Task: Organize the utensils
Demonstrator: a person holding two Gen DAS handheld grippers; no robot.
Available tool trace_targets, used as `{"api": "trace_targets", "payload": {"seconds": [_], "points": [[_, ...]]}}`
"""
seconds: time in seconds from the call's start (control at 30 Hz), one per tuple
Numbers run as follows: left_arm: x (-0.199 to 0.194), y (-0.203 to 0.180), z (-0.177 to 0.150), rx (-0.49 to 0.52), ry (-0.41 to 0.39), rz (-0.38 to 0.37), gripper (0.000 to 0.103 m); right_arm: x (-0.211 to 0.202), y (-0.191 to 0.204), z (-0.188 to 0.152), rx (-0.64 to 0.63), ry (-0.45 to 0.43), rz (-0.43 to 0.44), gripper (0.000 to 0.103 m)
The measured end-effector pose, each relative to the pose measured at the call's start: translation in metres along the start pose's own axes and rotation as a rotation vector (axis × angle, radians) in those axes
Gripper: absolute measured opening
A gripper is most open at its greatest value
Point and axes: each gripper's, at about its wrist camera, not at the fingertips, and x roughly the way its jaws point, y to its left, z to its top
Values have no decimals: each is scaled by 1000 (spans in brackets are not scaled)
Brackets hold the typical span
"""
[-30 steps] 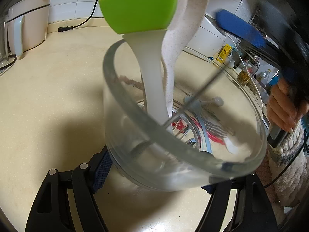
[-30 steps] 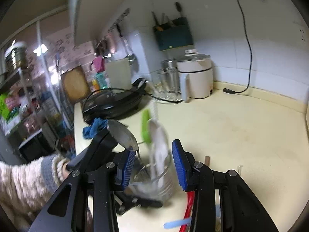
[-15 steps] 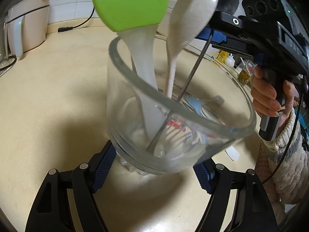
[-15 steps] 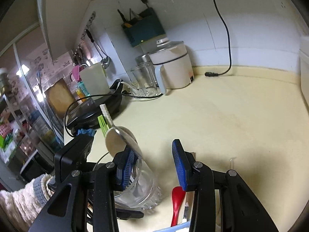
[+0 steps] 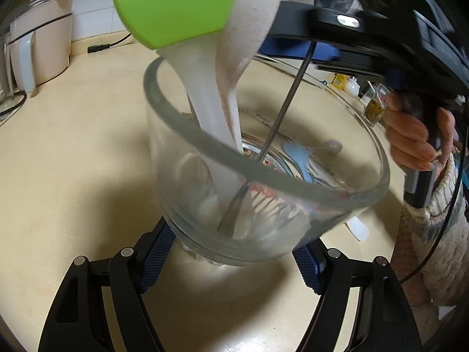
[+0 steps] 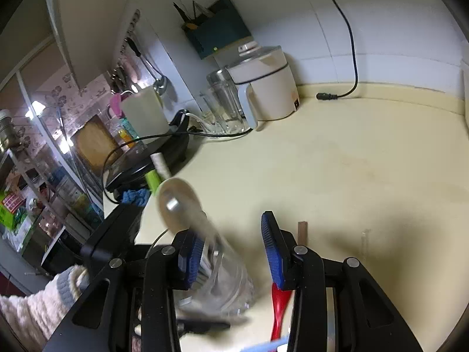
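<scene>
The glass jar (image 5: pixel 263 205) is clamped at its base between the left gripper (image 5: pixel 231 252) pads. The right gripper (image 6: pixel 231 252) jaws stand apart, empty, above the jar's metal spoon (image 5: pixel 290 94). Since earlier, the jar has been tilted further.

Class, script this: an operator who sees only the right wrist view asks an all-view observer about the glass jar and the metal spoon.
Operator: Is the glass jar held? My view blurs its base.
Observer: Yes. The left gripper has its jaws clamped on the base from both sides.
Operator: Where does the metal spoon end?
Observer: Its handle runs down inside the jar, close to the bottom.
</scene>
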Motion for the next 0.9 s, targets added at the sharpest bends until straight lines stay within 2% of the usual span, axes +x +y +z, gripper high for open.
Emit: {"api": "trace_targets", "payload": {"seconds": [0.2, 0.33, 0.4, 0.53, 0.67, 0.7, 0.73, 0.77, 0.83, 0.9], "points": [[3, -4, 2, 7, 2, 11, 78, -45, -5, -13, 0, -34, -14, 39], [2, 2, 1, -10, -6, 10, 73, -72, -20, -17, 90, -113, -19, 39], [2, 3, 1, -23, -10, 8, 72, -75, -25, -22, 122, -120, -33, 39], [3, 2, 2, -31, -13, 7, 72, -62, -24, -37, 132, -67, -59, 39], [5, -2, 1, -28, -13, -18, 72, -34, -6, -46, 84, -10, -201, 39], [3, -1, -2, -39, -24, -33, 72, -26, 0, -48, 68, 2, -213, 37], [1, 0, -7, -63, -54, -65, 72, -22, 3, -49, 58, 4, -236, 32], [-2, 3, -13, -101, -74, -128, 72, -16, 7, -51, 33, 13, -292, 29], [-6, 6, -24, -135, -111, -187, 72, -13, 8, -53, 9, 22, -350, 27], [-7, -6, -27, -69, -102, -118, 71, -13, 1, -53, 42, 21, -315, 27]]}}
